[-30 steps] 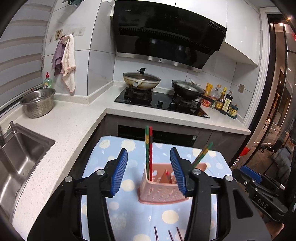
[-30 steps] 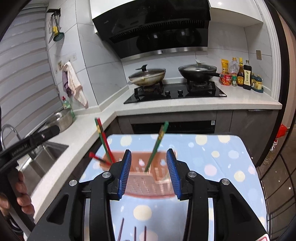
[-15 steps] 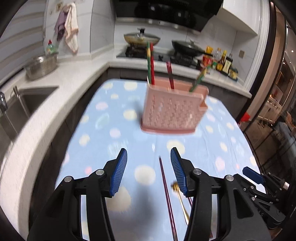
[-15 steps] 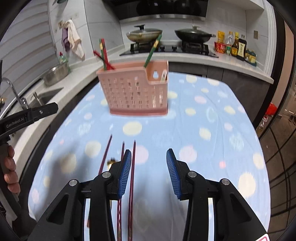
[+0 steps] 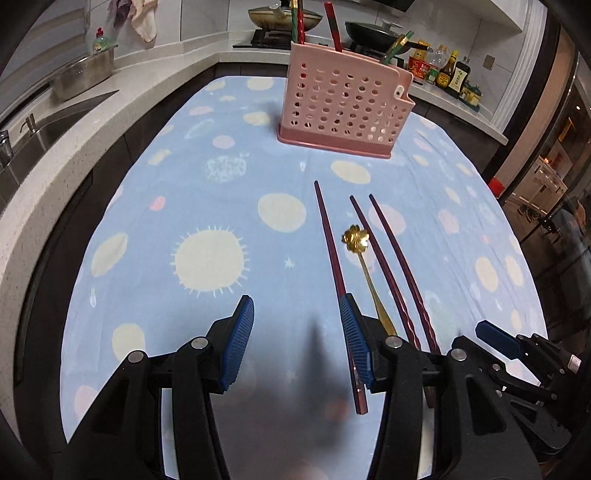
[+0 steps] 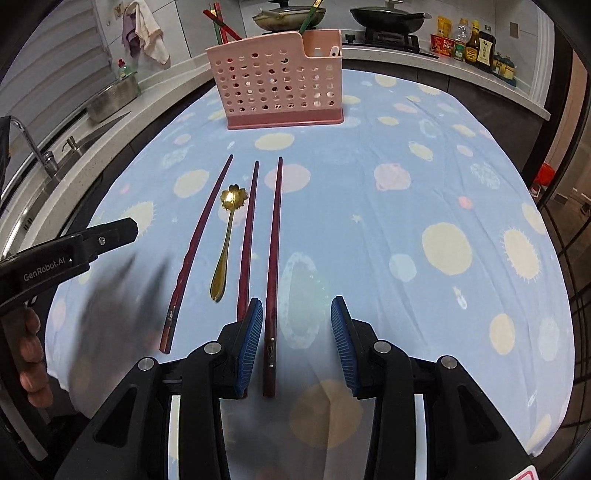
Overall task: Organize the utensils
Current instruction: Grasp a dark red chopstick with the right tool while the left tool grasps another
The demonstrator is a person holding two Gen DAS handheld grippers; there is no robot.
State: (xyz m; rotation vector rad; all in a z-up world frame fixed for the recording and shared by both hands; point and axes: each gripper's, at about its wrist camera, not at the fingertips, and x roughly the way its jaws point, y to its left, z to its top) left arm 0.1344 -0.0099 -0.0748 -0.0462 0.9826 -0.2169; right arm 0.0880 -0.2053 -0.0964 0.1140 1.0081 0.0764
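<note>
A pink perforated utensil holder (image 5: 343, 107) (image 6: 277, 81) stands at the far side of the table with several red and green chopsticks in it. Three dark red chopsticks (image 5: 332, 254) (image 6: 273, 236) and a gold flower-headed spoon (image 5: 364, 258) (image 6: 227, 225) lie flat on the blue spotted cloth. My left gripper (image 5: 297, 332) is open and empty, low over the cloth, just left of the leftmost chopstick. My right gripper (image 6: 297, 332) is open and empty; the near end of the rightmost chopstick lies between its fingers, close to the left one.
The blue spotted cloth (image 5: 207, 206) covers the table. A white counter with a sink (image 5: 40, 136) and a steel colander (image 5: 85, 74) runs along the left. A hob with pans (image 6: 388, 18) and sauce bottles (image 6: 469, 44) stand behind.
Both grippers have pulled back from the holder and dropped low over the near part of the table, so the lying chopsticks and spoon came into view. Both stayed open.
</note>
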